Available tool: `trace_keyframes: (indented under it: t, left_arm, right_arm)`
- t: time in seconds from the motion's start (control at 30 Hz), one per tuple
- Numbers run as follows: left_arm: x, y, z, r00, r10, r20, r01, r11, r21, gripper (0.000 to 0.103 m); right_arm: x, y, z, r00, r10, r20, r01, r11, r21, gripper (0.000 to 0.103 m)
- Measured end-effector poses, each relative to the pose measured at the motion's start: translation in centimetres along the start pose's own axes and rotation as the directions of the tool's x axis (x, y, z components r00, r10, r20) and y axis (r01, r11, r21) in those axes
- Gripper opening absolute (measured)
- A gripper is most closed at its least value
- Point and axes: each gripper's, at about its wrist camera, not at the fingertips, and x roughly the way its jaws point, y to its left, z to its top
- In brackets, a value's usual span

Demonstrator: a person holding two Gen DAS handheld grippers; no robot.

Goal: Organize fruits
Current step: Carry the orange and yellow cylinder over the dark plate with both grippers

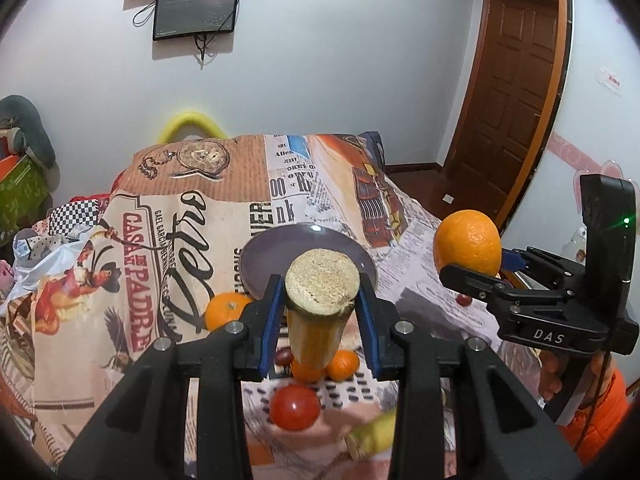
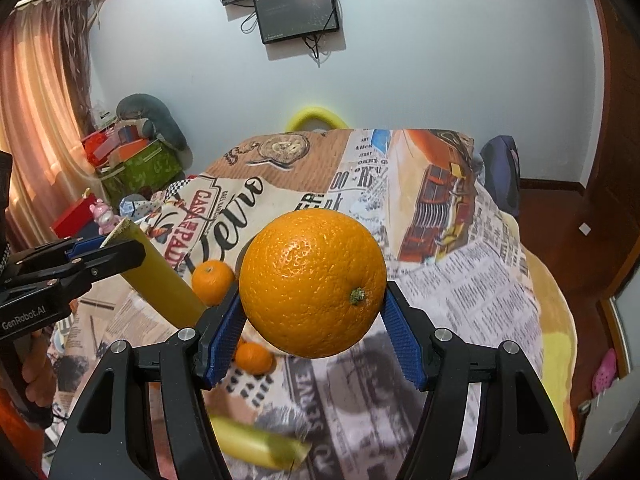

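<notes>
Left tool (image 1: 320, 300) clamped on sugarcane piece (image 1: 320, 300), right tool (image 2: 312, 316) clamped on orange (image 2: 312, 280), tomato (image 1: 295, 407) only in left view.

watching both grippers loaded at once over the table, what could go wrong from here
1. The big orange is round and wider than the right gripper pads; held only at its sides, it could roll out and drop onto the fruit below.
2. The sugarcane piece sticks far past the left gripper, so swinging it could hit the plate or the small orange.
3. The tomato lies loose near the table's near edge and could be knocked off.
</notes>
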Motion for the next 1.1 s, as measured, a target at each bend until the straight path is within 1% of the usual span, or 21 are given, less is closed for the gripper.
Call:
trace_keyframes:
  t: [0.17,0.3,0.4,0.63,0.7,0.83,0.97,1.1]
  left_arm:
    - [2.1,0.9,1.3,1.0,0.013,0.004,-0.013,1.0,-0.016,0.035]
    - [3.7,1.5,2.2,1.0,-0.001,-0.006,0.001,0.999,-0.04,0.035]
    - [5.1,1.7,2.7,1.0,0.001,-0.018,-0.002,0.999,-0.039,0.035]
    - [8.6,2.0,3.0,0.998,-0.007,-0.068,0.003,0.999,-0.05,0.035]
    - [9.5,2.2,3.2,0.997,-0.005,-0.077,0.0,0.998,-0.068,0.035]
    - [11.5,2.9,3.4,0.994,-0.029,-0.107,0.018,0.995,-0.097,0.035]
    - [13.5,3.6,3.6,0.99,-0.025,-0.138,0.008,0.993,-0.118,0.035]
    - [15.3,4.9,4.2,0.988,-0.05,-0.147,0.025,0.986,-0.164,0.035]
  right_arm:
    - [1.8,-0.2,1.5,1.0,-0.009,0.015,0.009,1.0,-0.017,0.063]
    - [3.4,-0.3,2.4,1.0,-0.014,0.012,0.015,0.999,-0.052,0.063]
    - [5.0,-0.5,2.8,1.0,-0.029,0.0,0.029,0.997,-0.07,0.063]
    - [8.8,-1.6,3.1,0.997,-0.045,-0.065,0.04,0.997,-0.072,0.063]
    - [9.6,-1.9,3.1,0.996,-0.036,-0.086,0.031,0.998,-0.059,0.063]
    - [10.8,-2.3,3.1,0.994,-0.034,-0.108,0.028,0.998,-0.054,0.063]
    - [12.4,-2.6,3.2,0.99,-0.034,-0.135,0.026,0.998,-0.056,0.063]
    - [14.1,-2.9,3.7,0.986,-0.03,-0.165,0.02,0.998,-0.064,0.063]
